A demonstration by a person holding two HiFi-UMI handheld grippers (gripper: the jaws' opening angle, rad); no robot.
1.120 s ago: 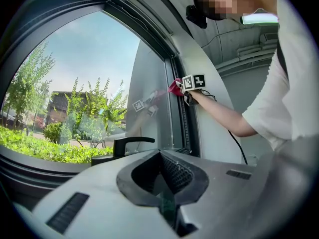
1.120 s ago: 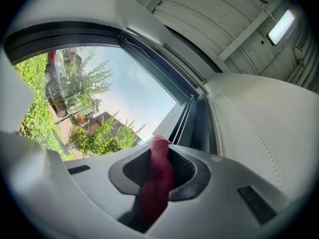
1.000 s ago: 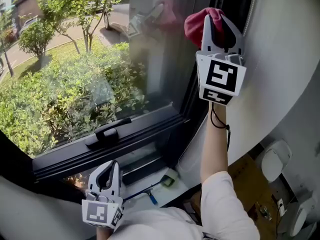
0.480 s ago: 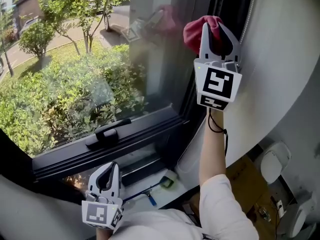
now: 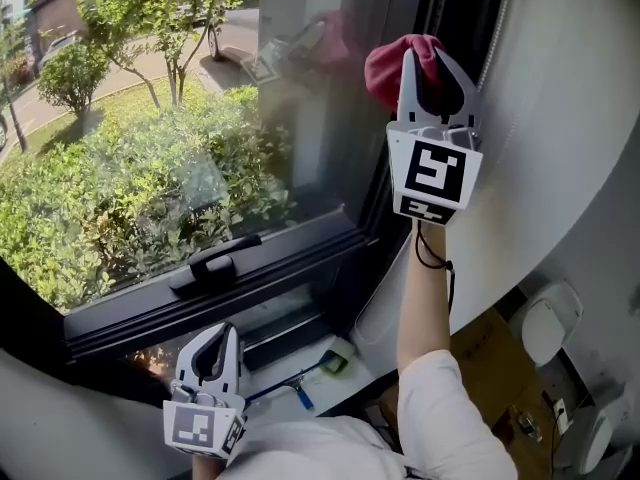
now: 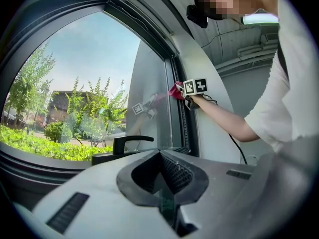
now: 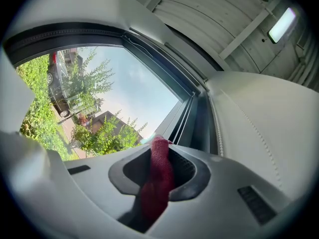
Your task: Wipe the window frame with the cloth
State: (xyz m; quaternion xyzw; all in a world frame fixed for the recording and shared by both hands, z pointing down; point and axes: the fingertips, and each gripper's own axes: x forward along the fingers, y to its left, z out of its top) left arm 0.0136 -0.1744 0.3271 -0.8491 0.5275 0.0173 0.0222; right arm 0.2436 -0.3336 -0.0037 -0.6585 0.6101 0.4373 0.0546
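A red cloth (image 5: pixel 393 61) is pinched in my right gripper (image 5: pixel 428 58), which is shut on it and raised high at the right. The cloth presses against the dark upright window frame (image 5: pixel 395 183) beside the glass. In the right gripper view the cloth (image 7: pixel 155 180) fills the gap between the jaws, with the frame's channel (image 7: pixel 197 118) just ahead. My left gripper (image 5: pixel 218 340) hangs low below the sill, shut with nothing in it. From the left gripper view, the left gripper (image 6: pixel 162 178) looks up at the far right gripper (image 6: pixel 195 86) and the cloth (image 6: pixel 175 89).
A black window handle (image 5: pixel 215 259) sits on the lower frame rail. A small blue-handled tool (image 5: pixel 302 395) lies on the ledge below. A white curved wall panel (image 5: pixel 565 118) runs to the right of the frame. A cardboard box (image 5: pixel 500 360) and white fittings (image 5: pixel 550 325) lie lower right.
My right gripper has slid a little down and left along the upright frame with the cloth. The left gripper has stayed put.
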